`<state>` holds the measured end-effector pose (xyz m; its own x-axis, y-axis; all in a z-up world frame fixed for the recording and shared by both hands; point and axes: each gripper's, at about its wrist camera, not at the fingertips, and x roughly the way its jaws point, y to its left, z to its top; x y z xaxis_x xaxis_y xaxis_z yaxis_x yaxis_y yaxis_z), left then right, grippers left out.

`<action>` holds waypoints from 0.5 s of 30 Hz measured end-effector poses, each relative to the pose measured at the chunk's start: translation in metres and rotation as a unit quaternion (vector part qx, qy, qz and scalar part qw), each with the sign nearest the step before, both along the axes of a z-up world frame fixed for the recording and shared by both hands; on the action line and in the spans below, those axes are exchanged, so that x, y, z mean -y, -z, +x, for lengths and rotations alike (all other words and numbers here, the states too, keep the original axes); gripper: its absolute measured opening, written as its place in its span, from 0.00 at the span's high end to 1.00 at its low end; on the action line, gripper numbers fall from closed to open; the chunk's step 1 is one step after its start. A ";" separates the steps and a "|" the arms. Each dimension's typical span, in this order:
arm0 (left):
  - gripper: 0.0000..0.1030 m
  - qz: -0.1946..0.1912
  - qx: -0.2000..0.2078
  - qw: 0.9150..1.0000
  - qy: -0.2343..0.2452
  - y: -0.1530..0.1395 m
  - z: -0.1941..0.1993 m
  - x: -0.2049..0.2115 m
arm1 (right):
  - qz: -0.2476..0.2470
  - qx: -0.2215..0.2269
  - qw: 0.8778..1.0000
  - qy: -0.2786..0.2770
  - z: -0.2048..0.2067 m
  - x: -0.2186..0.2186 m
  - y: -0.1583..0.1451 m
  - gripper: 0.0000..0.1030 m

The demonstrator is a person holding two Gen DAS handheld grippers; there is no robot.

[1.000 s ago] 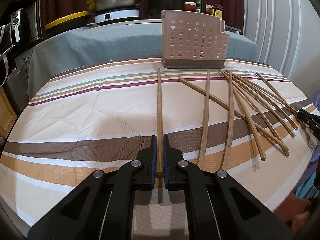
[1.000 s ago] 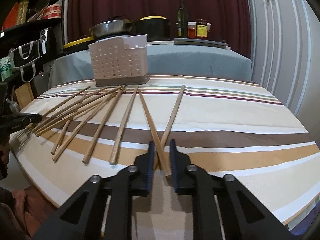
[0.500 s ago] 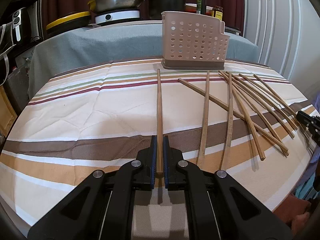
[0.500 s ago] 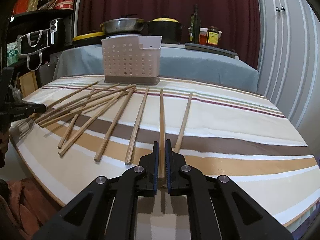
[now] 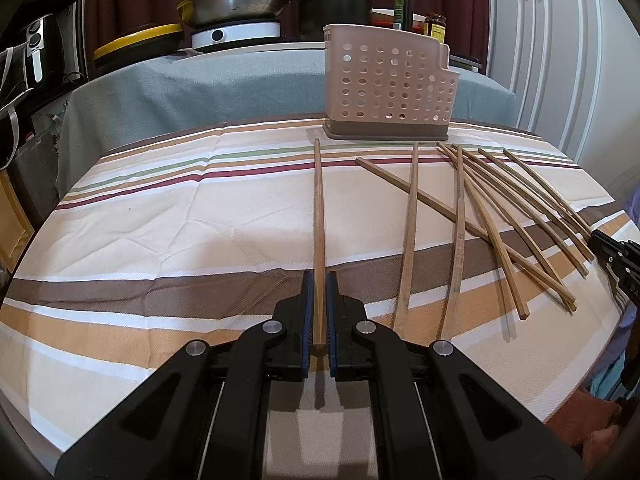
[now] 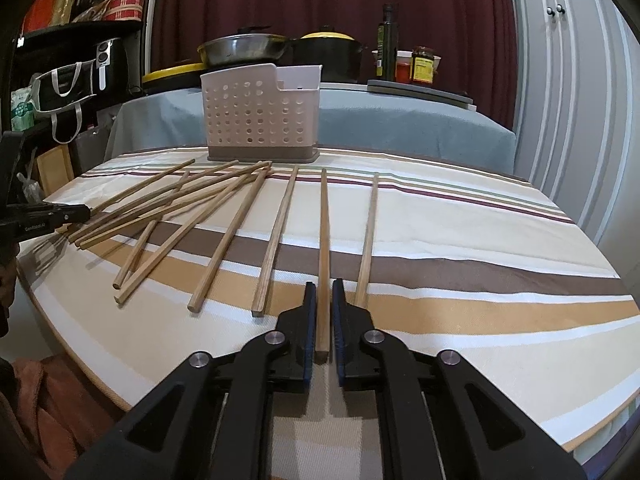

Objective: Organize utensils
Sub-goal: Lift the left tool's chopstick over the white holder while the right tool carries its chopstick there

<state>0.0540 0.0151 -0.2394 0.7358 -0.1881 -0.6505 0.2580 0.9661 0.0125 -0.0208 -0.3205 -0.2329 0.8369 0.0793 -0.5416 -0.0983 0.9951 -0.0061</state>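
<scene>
My left gripper (image 5: 319,280) is shut on a wooden chopstick (image 5: 318,208) that points straight at the perforated beige utensil basket (image 5: 390,84) at the table's far side. My right gripper (image 6: 323,286) is shut on another chopstick (image 6: 323,232), which also aims toward the basket (image 6: 260,120). Several loose chopsticks (image 5: 460,216) lie fanned on the striped tablecloth between the two grippers. A single chopstick (image 6: 368,236) lies just right of the right gripper. The right gripper's tip (image 5: 592,238) shows at the left view's right edge. The left gripper (image 6: 86,213) shows at the right view's left edge.
Behind the table a grey-blue covered counter (image 5: 240,76) carries a steel pan (image 5: 236,0), a black pot with a yellow lid (image 5: 334,10), an oil bottle (image 6: 386,42) and jars. White cupboard doors (image 5: 560,60) stand to the right. A dark shelf with a bag (image 6: 60,84) stands to the left.
The right gripper closed on its chopstick, which swung from slanted to straight ahead. That view shifted toward the basket. The left gripper kept its hold and barely moved.
</scene>
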 end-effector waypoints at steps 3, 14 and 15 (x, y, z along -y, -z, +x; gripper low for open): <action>0.94 -0.001 0.001 1.000 0.000 0.000 0.000 0.000 | 0.003 0.005 1.000 0.002 -0.003 0.001 0.001 0.88; 0.94 0.001 0.017 1.000 0.001 -0.008 -0.009 0.003 | -0.001 0.017 1.000 -0.004 -0.007 -0.009 -0.012 0.93; 0.94 0.002 0.021 1.000 0.001 -0.011 -0.010 0.004 | -0.001 0.022 1.000 -0.004 -0.007 -0.010 -0.016 0.93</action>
